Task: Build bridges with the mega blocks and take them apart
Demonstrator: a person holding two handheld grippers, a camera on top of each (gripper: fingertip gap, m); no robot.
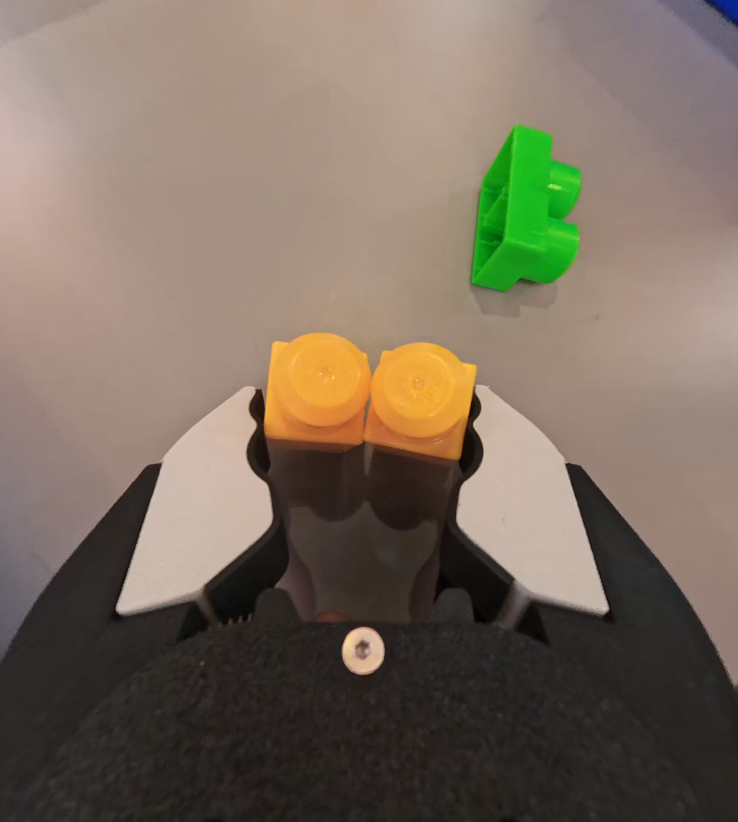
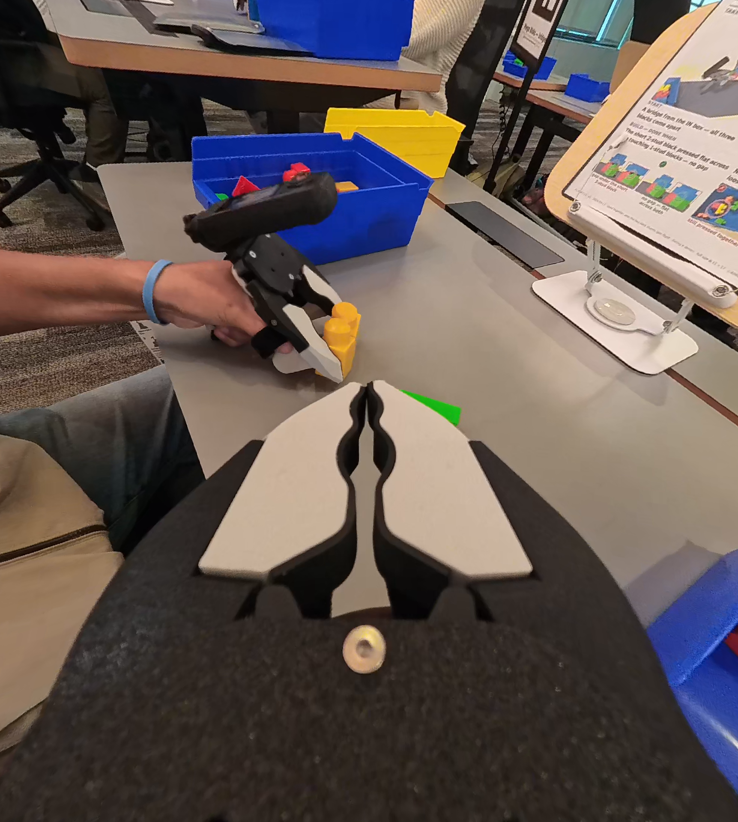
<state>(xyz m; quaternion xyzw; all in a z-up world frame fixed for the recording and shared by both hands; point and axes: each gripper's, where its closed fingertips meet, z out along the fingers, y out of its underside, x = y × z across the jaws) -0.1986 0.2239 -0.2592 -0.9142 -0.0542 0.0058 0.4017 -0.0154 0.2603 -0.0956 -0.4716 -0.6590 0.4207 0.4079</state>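
Orange blocks [image 1: 369, 396], two single-stud pieces pinched side by side in my left tool [image 1: 367, 427], rest on the tabletop [image 1: 224, 222]; green block [image 1: 525, 209] lies tipped ahead-right of them, studs pointing right, nearer my empty, nearly closed right tool [image 2: 367, 386].

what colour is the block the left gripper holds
Orange-yellow block, shown best in the left wrist view.

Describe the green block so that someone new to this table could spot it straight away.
Start at the grey table with the blue bin at its far end. Nearer than the bin, the left gripper holds a pair of yellow blocks; the green block lies loose beside them. It is the only green piece on the bare tabletop, tipped on its side with both studs pointing sideways, and no jaws touch it.
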